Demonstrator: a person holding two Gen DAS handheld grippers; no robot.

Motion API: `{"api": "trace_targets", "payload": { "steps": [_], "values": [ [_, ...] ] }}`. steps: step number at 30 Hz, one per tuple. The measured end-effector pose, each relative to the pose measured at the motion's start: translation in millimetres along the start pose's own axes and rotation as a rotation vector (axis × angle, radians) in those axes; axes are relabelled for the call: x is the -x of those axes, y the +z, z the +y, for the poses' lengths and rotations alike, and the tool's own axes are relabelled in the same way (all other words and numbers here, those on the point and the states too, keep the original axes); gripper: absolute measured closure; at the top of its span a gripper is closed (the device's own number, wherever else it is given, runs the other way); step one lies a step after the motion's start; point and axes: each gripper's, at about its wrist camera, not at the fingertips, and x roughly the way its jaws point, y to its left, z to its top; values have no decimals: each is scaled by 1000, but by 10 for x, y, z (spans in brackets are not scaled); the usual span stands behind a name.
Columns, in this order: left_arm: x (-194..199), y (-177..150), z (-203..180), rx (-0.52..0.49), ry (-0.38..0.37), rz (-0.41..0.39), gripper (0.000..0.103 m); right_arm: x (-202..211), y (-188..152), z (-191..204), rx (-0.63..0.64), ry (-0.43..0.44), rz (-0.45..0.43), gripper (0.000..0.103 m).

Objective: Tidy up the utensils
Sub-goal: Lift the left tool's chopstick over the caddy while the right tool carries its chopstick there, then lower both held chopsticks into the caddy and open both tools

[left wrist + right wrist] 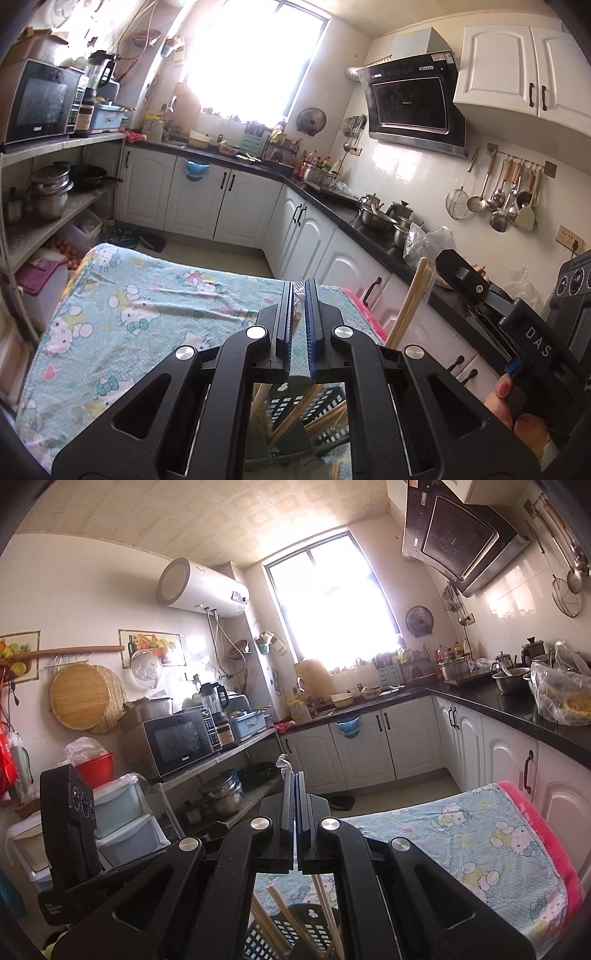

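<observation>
My left gripper (300,286) is shut, with a crinkled scrap of clear plastic wrapper (298,295) pinched between its fingertips. Just to its right a pair of wooden chopsticks (408,306) hangs tilted in a clear sleeve, its top end at the tip of my right gripper (448,260). In the right wrist view my right gripper (295,773) is shut, and a bit of clear plastic (282,762) pokes out at its tip. Under both grippers stands a dark slotted basket (306,936) with several wooden chopsticks (280,915) in it.
The basket stands on a table under a Hello Kitty cloth (147,295), with a pink edge (546,842) facing the white cabinets. A black counter (369,229) carries pots and plastic bags. Ladles hang on a wall rail (506,195). Shelves with a microwave (40,103) stand on the left.
</observation>
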Motion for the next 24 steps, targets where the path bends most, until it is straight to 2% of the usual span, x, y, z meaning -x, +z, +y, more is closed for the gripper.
{"api": "trace_targets", "payload": {
  "steps": [12,24],
  "values": [
    [-158,-229,160,44,18,56,100,-245,-360,-150,37,-34,75,102],
    [-203,-373,291,79,40,85,99,-257,-656,-239,47,-65,138,102]
  ]
}}
